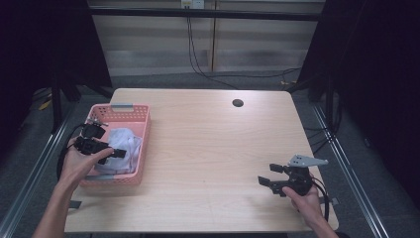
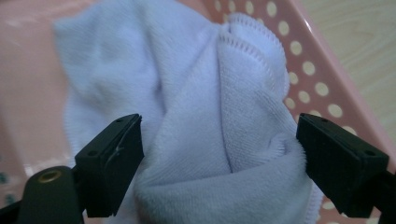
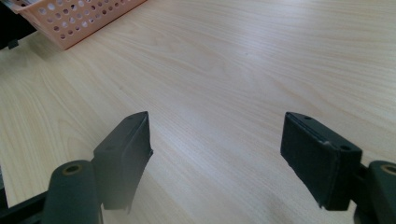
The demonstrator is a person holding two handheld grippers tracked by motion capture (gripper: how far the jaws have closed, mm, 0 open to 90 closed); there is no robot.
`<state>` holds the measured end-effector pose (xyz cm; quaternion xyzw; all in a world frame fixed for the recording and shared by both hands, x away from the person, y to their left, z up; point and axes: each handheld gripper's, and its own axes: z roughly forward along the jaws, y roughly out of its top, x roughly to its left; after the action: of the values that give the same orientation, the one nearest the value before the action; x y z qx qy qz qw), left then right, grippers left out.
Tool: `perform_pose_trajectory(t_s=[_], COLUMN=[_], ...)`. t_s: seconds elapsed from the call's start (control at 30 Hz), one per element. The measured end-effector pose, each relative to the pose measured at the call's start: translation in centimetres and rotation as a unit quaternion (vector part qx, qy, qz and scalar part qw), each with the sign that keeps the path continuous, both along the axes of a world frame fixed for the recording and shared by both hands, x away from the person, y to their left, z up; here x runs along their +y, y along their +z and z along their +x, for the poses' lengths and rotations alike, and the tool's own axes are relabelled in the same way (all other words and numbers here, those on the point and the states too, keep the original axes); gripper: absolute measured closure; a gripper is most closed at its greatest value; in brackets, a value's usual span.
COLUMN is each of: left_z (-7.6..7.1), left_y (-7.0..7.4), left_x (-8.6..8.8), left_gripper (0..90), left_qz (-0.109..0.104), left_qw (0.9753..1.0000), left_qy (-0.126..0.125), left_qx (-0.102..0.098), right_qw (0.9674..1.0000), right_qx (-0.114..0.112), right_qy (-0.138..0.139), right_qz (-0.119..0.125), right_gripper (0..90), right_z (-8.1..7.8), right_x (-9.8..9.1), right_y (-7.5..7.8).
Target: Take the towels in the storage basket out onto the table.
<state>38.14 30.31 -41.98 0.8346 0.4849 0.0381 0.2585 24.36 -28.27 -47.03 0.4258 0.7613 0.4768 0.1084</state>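
My left claw (image 1: 118, 153) hangs released over the pink basket (image 1: 141, 148) at the counter's (image 1: 213, 148) left edge, its jaws spread to either side of the white towel (image 2: 219, 116) without pressing it. The towel lies crumpled in the basket right under that claw, soft terry with a stitched hem, bunched into folds. My right claw (image 1: 270, 174), also released, sits far off at the near right.

A soft, fuzzy white cloth (image 2: 219, 116) lies in a perforated pink plastic basket (image 1: 141, 144) on a smooth, matt wood-grain table (image 1: 213, 148).
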Motion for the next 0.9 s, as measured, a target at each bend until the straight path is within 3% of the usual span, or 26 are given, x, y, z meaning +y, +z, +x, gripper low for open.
perform_pose_trajectory(t_s=[0.03,0.07,0.17,0.2,0.27,0.43,0.53,0.6,0.63,0.67,0.9], left_z=[0.0,0.3,0.7,0.9,1.4,1.8,2.2,2.2,2.3,2.4,2.7], left_y=[0.0,-0.4,-0.8,-1.0,-1.7,-2.4,-2.7,-2.8,-3.1,-3.5,-4.3], left_x=[0.0,-0.1,0.0,0.0,-0.2,-1.1,-1.5,-1.5,-1.7,-1.9,-2.4], left_gripper=[15.4,14.7,10.0,10.0,0.8,0.0,0.0,0.0,0.0,0.0,0.0], left_qz=[0.000,0.006,0.009,0.011,0.030,0.050,0.066,0.070,0.071,0.088,0.108], left_qw=[1.0000,0.9999,0.9999,0.9996,0.9984,0.9966,0.9942,0.9940,0.9929,0.9908,0.9864], left_qy=[0.000,-0.004,-0.005,-0.002,0.002,-0.008,-0.017,-0.018,-0.019,-0.023,-0.022], left_qx=[0.000,0.012,0.014,0.024,0.048,0.064,0.083,0.083,0.093,0.100,0.122], right_qw=[1.0000,1.0000,1.0000,1.0000,1.0000,1.0000,0.9999,0.9999,0.9999,0.9999,0.9998], right_qx=[0.002,0.002,0.001,0.001,0.003,0.004,0.005,0.004,0.004,0.004,0.006], right_qy=[0.001,0.000,0.004,0.004,0.005,0.006,0.009,0.010,0.011,0.012,0.017], right_qz=[0.000,-0.001,-0.002,-0.002,0.000,-0.001,0.001,0.000,0.000,-0.002,-0.004], right_gripper=[23.9,23.9,24.3,24.3,24.8,24.9,25.3,25.4,25.5,25.5,25.8], right_z=[0.0,0.1,0.0,0.0,0.0,0.0,0.0,0.0,0.0,0.0,0.0], right_x=[0.0,0.0,0.0,0.0,0.0,0.0,0.0,0.0,0.1,0.1,0.2], right_y=[0.0,0.0,0.0,0.0,0.0,0.0,0.0,0.0,0.0,0.0,-0.1])
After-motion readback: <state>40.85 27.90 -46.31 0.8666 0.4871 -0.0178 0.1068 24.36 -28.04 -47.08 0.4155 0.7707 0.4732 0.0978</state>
